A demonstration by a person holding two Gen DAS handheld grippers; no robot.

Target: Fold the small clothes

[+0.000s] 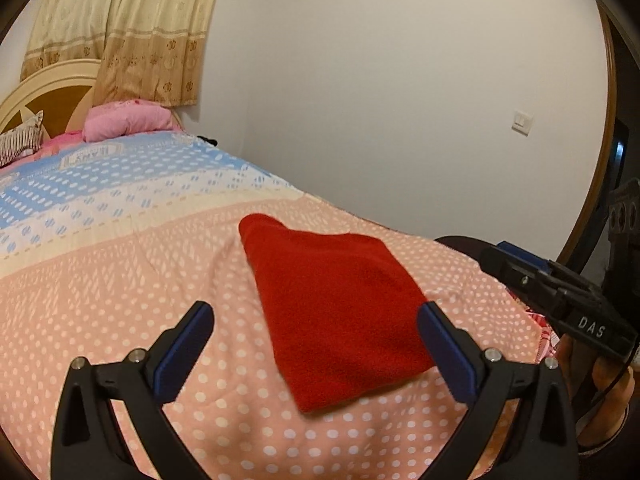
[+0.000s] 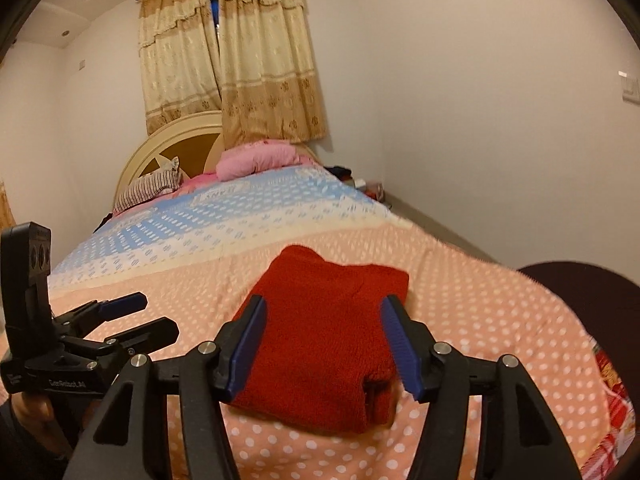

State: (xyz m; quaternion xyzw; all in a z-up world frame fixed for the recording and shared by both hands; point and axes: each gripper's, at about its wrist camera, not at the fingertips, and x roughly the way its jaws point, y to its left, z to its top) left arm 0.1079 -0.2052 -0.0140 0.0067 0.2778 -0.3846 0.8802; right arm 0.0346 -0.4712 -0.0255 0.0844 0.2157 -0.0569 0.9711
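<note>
1. The bed (image 2: 480,300) filled the space ahead of both pairs of fingers, its quilted cover soft and dotted white, peach near the fingers and pale blue beyond them.
2. The folded red garment (image 1: 336,312) lay flat on the peach part, a thick, fuzzy knit in a rough rectangle with one narrower end pointing away from the fingers; in the right wrist view (image 2: 320,344) it lay straight ahead of and below the right fingers.
3. The left gripper (image 1: 316,344) pointed down at a shallow slant over the cover, its black arms tipped with blue pads. Its fingers (image 1: 186,348) stood wide apart, with nothing held; the garment lay ahead of the gap, nearer the right-hand finger.
4. The right gripper (image 2: 322,344) likewise tilted gently downward. Its fingers (image 2: 400,348), with ribbed blue pads, stood moderately apart on either side of the garment's near end; whether they touched it could not be told.
5. Past the left fingers' right side, a hand (image 1: 612,384) held the right gripper's black body.
</note>
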